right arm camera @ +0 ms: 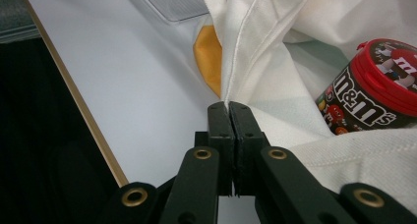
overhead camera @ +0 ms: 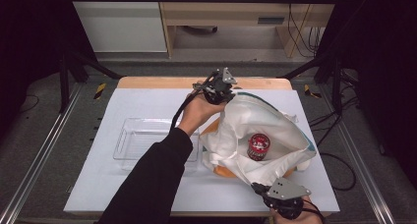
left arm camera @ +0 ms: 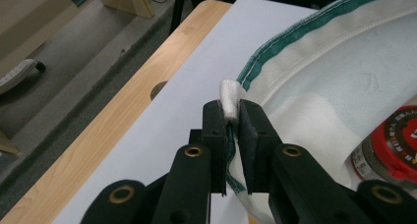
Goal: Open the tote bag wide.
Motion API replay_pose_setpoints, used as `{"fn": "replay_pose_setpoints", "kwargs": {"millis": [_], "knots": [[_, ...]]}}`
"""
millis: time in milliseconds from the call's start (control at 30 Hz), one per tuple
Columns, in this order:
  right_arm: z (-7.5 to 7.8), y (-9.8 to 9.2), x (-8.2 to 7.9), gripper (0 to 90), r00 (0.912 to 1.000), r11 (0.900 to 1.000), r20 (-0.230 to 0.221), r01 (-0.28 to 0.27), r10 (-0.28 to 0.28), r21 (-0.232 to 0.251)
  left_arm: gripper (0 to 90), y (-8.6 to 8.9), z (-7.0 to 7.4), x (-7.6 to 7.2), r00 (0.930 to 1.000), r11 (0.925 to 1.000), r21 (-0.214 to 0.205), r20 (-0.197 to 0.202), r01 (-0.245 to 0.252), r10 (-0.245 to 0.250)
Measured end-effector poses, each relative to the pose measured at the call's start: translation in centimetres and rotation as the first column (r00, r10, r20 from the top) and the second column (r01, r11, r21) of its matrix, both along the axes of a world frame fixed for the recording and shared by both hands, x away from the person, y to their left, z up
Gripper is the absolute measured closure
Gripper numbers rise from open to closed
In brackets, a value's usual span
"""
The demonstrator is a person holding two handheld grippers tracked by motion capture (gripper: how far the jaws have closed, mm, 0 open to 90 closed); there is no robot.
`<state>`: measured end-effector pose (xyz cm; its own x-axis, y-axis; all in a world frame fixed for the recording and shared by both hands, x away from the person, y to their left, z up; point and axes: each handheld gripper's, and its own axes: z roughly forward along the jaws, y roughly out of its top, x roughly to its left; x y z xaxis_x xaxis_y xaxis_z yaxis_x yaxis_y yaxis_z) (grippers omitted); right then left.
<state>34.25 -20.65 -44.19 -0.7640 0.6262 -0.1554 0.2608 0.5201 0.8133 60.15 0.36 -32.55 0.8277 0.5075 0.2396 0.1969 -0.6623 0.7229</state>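
Note:
A white cloth bag with green trim and an orange patch lies open on the white table. Inside it lies a red-lidded M&M's candy can, also seen in the left gripper view and the right gripper view. My left gripper holds the bag's far rim; its jaws are shut on the green-trimmed hem. My right gripper is at the near edge, shut on the bag's white hem. Between the two grippers the bag's mouth is held spread open.
A clear plastic tray lies left of the bag, partly under the person's left forearm. The wooden table edge runs beyond the white mat. Black frame posts stand at both sides.

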Motion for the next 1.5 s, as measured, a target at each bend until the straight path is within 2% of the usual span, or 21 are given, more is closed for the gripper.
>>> {"fn": "replay_pose_setpoints", "kwargs": {"millis": [567, 767, 933, 1300, 1500], "knots": [[-0.6, 0.7, -0.2, 89.3, 0.9989, 0.9984, -0.018, -0.043, 0.042, -0.038, 82.1, -0.2, -1.3, 0.7, 0.9992, 0.9991, 0.013, 0.007, -0.04, 0.04], [-0.8, 0.8, -0.3, 89.3, 0.9985, 0.9974, -0.026, -0.05, 0.048, -0.051, 82.3, -0.2, -2.2, 0.9, 0.999, 0.9989, 0.016, -0.006, -0.043, 0.043], [-0.9, 0.9, -0.3, 89.3, 0.9978, 0.9966, -0.036, -0.057, 0.055, -0.06, 82.6, -0.1, -3.2, 1.1, 0.9985, 0.9983, 0.042, -0.036, -0.041, 0.043], [-0.9, 0.9, -0.2, 89.0, 0.9984, 0.9976, -0.037, -0.045, 0.043, -0.053, 82.7, 0.2, -3.8, 0.9, 0.9982, 0.9982, 0.037, -0.037, -0.047, 0.048], [-0.8, 0.8, -0.2, 88.1, 0.9989, 0.9989, -0.033, -0.034, 0.033, -0.033, 82.4, 0.5, -3.8, 0.7, 0.9978, 0.9983, 0.023, -0.037, -0.054, 0.055]]}}
